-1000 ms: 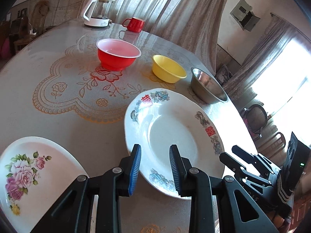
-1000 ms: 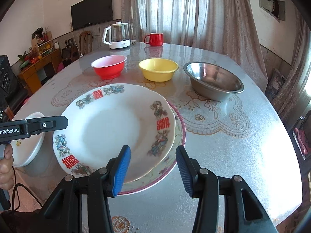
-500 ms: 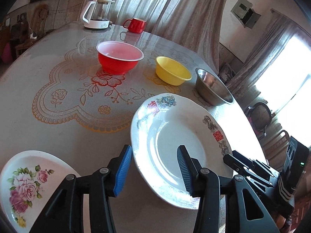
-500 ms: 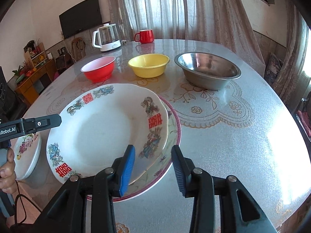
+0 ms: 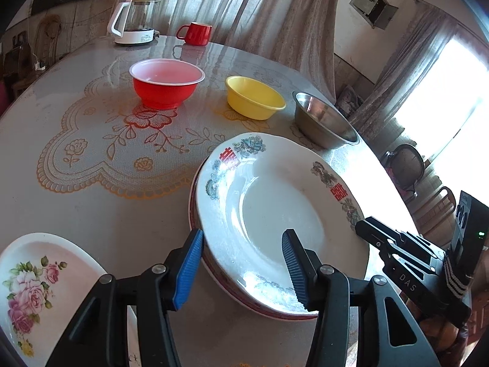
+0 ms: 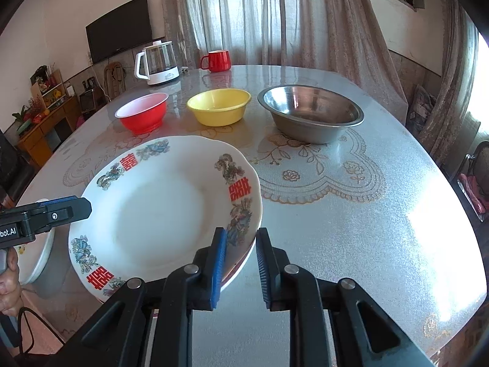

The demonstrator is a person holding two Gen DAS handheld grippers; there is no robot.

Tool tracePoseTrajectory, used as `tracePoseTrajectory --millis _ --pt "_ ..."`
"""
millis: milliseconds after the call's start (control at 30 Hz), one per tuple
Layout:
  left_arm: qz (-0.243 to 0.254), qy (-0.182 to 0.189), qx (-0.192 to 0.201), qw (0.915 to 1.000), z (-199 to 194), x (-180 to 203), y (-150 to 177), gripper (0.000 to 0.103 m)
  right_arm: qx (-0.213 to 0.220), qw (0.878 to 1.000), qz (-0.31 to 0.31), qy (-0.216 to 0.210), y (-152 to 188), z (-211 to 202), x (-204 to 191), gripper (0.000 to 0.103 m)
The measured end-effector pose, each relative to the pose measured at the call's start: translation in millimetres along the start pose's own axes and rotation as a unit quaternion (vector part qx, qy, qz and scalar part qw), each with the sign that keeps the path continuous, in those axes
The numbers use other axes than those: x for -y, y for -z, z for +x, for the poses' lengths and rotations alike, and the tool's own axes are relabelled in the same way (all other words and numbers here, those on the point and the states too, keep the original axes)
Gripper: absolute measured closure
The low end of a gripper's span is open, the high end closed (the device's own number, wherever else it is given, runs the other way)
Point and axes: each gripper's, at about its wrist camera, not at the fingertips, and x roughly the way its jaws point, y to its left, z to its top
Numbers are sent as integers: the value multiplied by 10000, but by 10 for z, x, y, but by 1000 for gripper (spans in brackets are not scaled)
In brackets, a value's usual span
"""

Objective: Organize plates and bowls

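Observation:
A white plate with red characters [image 5: 275, 214] [image 6: 159, 208] lies on a pink-rimmed plate [image 5: 192, 214] [image 6: 241, 264] near the table's front. My left gripper [image 5: 243, 263] is open and its jaws are opening, with the stack's near-left rim between them, untouched. On the stack's other side, my right gripper [image 6: 240, 260] has its jaws closing around the rim, and a gap still shows at the pads. A rose-patterned plate [image 5: 33, 275] [image 6: 42, 253] lies to the left. Behind stand a red bowl [image 5: 166, 84], a yellow bowl [image 5: 253, 98] and a steel bowl [image 5: 324, 120].
A glass kettle [image 6: 159, 62] and a red mug [image 6: 217, 60] stand at the table's far edge. The round table [image 6: 366, 214] carries a glossy floral cover. A person's hand [image 6: 7, 287] holds the left gripper's handle. Chairs stand off the right side.
The left jaws have spread apart and the right jaws have drawn together around the plate rim. The white plate now covers more of the pink-rimmed plate on the right gripper's side.

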Motion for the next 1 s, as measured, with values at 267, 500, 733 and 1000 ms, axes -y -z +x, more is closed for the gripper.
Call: tracePoseTrajectory --millis 267,500,733,1000 --pt "112 -1 -15 9999 -31 44 61 50 35 10000 18 5 21 -26 -9 85" --pt "-71 14 -9 10000 -52 -47 44 53 -93 9988 418 -243 10 27 65 80" --pt "343 -152 80 9993 -57 75 120 61 -59 9993 318 -163 26 26 27 77" --pt "273 -102 78 9995 -84 73 166 61 -37 9999 146 60 34 5 -36 78"
